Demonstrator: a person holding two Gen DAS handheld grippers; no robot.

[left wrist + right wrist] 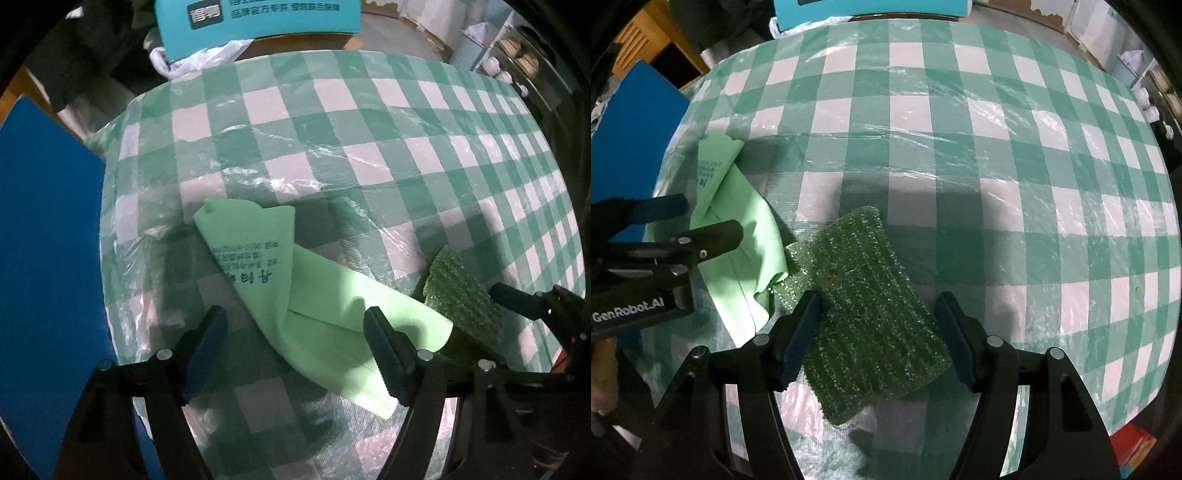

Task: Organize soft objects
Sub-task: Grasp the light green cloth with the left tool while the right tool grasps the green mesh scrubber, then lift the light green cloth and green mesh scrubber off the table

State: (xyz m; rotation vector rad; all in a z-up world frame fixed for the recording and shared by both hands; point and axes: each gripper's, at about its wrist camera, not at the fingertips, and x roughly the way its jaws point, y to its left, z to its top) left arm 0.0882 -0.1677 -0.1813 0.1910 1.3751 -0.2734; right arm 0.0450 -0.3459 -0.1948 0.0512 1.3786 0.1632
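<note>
A light green cloth (306, 306) with dark printed text lies crumpled on the checked tablecloth (332, 122). My left gripper (295, 321) is open, with its fingers on either side of the cloth just above it. A dark green scouring pad (871, 314) lies flat beside the cloth, overlapping its corner. My right gripper (877, 306) is open with the pad between its fingers. The cloth (738, 229) and the left gripper (701, 221) show at the left of the right wrist view. The pad (465, 295) and a right fingertip (513, 299) show at the right of the left wrist view.
A blue board (44, 258) stands off the table's left edge. A teal box (258, 18) and a white plastic bag (199, 59) sit beyond the far edge. Shelves with cups (513, 62) are at the far right. Clear plastic film covers the tablecloth.
</note>
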